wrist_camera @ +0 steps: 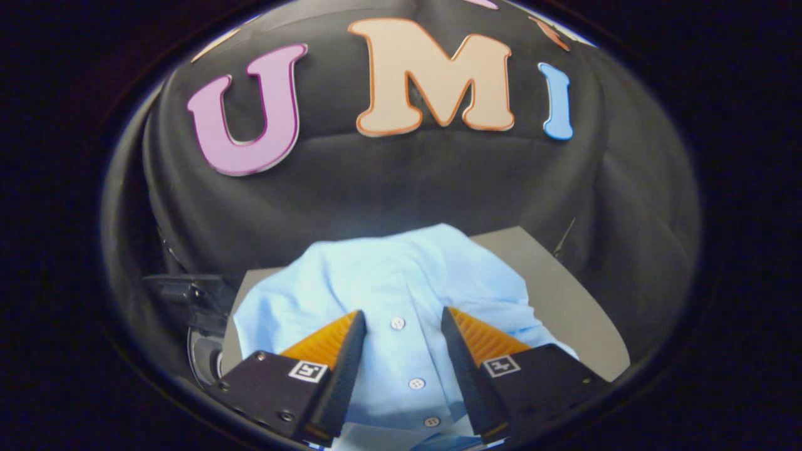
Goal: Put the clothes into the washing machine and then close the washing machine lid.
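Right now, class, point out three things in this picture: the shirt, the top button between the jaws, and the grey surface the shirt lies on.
shirt (351, 282): gripper view, plain cloth ahead of the open jaws.
top button (397, 323): gripper view, its face.
grey surface (564, 294): gripper view, bare part beside the shirt.

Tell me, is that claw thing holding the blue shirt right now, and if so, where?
Not that I can tell. The gripper is open, one finger on each side of the shirt's button strip, with the cloth lying loose on the grey surface.

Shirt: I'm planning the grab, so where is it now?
In the gripper view, the shirt lies on the grey table, its buttoned front between the open tongs and spreading beyond them toward the black cloth wall.
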{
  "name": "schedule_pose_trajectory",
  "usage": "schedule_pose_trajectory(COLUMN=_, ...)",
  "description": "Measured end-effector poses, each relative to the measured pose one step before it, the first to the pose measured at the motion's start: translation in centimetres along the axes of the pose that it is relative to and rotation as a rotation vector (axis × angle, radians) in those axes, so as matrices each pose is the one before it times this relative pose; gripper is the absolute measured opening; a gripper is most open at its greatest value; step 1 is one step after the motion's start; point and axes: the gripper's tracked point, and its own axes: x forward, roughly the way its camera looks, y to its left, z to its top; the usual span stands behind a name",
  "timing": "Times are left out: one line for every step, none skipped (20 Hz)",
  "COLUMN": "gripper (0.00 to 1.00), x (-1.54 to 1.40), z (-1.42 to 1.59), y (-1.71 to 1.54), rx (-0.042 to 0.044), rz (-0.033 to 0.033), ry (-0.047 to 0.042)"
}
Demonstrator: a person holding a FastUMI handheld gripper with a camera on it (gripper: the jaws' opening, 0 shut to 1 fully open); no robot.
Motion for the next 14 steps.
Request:
schedule_pose_trajectory(gripper=0.60, x=-0.141, z=-0.270, y=0.245, rx=-0.00624, rz=-0.00009, ry=0.01688)
schedule_pose_trajectory(gripper=0.49, x=-0.472, z=0.062, y=0.027, rx=-0.00894, rz=-0.00330, ry=-0.00529)
schedule_pose_trajectory(gripper=0.38, x=-0.061, z=-0.394, y=0.045, rx=-0.01189, rz=-0.00048, ry=-0.00266)
schedule_pose_trajectory(gripper=0.29, x=-0.402, z=0.034, y=-0.259, rx=0.03192, rz=-0.01889, ry=-0.00282)
schedule_pose_trajectory(gripper=0.20, x=-0.326, z=-0.072, y=0.098, rx=0.04031, rz=-0.01123, ry=-0.00271)
schedule_pose_trajectory(gripper=0.16, x=-0.563, z=-0.372, y=0.012, rx=0.03706, rz=-0.00574, ry=0.01097)
schedule_pose_trajectory(gripper=0.13, x=-0.666, z=-0.246, y=0.053, rx=0.00542, rz=0.00180, ry=-0.00549)
schedule_pose_trajectory(gripper=0.12, x=-0.699, z=-0.299, y=0.057, rx=-0.01176, rz=-0.00838, ry=-0.00013)
schedule_pose_trajectory(gripper=0.11, x=-0.701, z=-0.119, y=0.159, rx=-0.00867, rz=-0.00183, ry=-0.00499)
schedule_pose_trajectory(gripper=0.11, x=-0.747, z=0.096, y=0.258, rx=0.00081, rz=-0.00070, ry=-0.01080)
schedule_pose_trajectory(gripper=0.11, x=-0.768, z=0.181, y=0.483, rx=0.01026, rz=0.00707, ry=-0.00759)
schedule_pose_trajectory(gripper=0.11, x=-0.849, z=0.422, y=0.600, rx=0.01707, rz=0.01336, ry=-0.01516)
schedule_pose_trajectory(gripper=0.11, x=-0.585, z=-0.124, y=0.582, rx=0.01279, rz=0.02041, ry=-0.00129)
schedule_pose_trajectory(gripper=0.11, x=-0.739, z=0.433, y=0.761, rx=0.00340, rz=0.01526, ry=-0.01204)
